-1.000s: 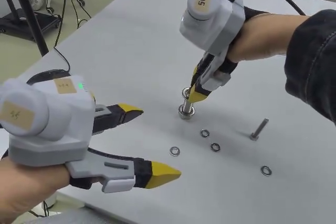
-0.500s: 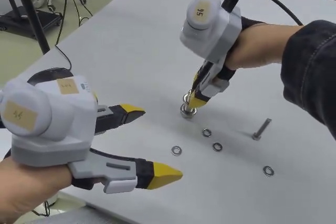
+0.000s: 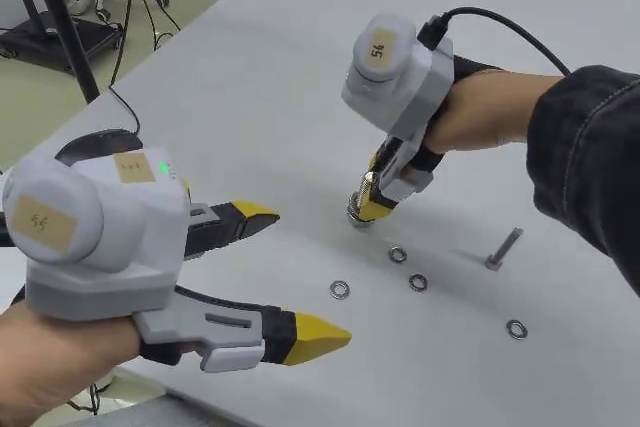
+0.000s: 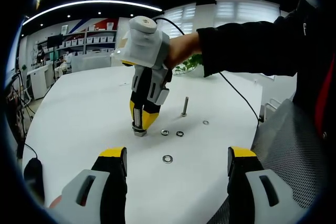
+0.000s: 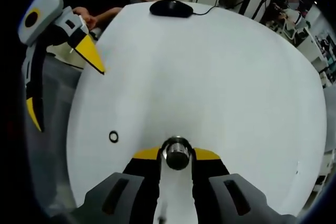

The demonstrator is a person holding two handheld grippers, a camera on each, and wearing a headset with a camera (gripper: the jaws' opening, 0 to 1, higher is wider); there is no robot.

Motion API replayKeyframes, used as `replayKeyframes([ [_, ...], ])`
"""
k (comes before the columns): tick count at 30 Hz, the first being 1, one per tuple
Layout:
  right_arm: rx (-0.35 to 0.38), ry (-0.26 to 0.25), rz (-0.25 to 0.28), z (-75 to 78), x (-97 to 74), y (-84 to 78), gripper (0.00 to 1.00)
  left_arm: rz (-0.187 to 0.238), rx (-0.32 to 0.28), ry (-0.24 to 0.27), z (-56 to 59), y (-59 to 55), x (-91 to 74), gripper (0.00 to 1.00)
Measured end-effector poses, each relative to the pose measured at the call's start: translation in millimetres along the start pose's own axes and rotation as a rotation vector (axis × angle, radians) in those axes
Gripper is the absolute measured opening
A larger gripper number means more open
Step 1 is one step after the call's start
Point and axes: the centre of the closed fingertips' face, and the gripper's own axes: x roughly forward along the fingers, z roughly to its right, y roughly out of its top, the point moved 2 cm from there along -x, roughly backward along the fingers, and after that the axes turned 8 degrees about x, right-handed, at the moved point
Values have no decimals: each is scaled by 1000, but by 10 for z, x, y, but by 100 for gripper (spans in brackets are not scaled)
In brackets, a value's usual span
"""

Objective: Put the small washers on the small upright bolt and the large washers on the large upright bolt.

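The large upright bolt (image 3: 358,209) stands mid-table. My right gripper (image 3: 374,207) points down over it, jaws on either side of its top. In the right gripper view a metal ring, the large washer (image 5: 177,153), sits gripped between the yellow fingertips (image 5: 147,154) around the bolt's end. The small upright bolt (image 3: 503,246) stands to the right. Several loose washers lie on the table: one (image 3: 340,290), a second (image 3: 398,254), a third (image 3: 418,282), and another (image 3: 516,329). My left gripper (image 3: 290,272) hovers open and empty at the near left, away from them.
The white table (image 3: 260,77) has its left edge and near edge close to my left gripper. A black mouse (image 5: 170,8) with a cable lies near that edge. A dark stand (image 3: 60,32) and floor cables are off the table's left.
My right gripper has come down along the large bolt, carrying the washer from the bolt's top lower. The left gripper has stayed open in place.
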Motion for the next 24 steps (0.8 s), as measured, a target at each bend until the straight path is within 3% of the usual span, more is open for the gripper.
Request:
replayKeyframes([
  [24,-19,-5,3,10,18,14,24,-1,0,2,-9,1,-5,78],
])
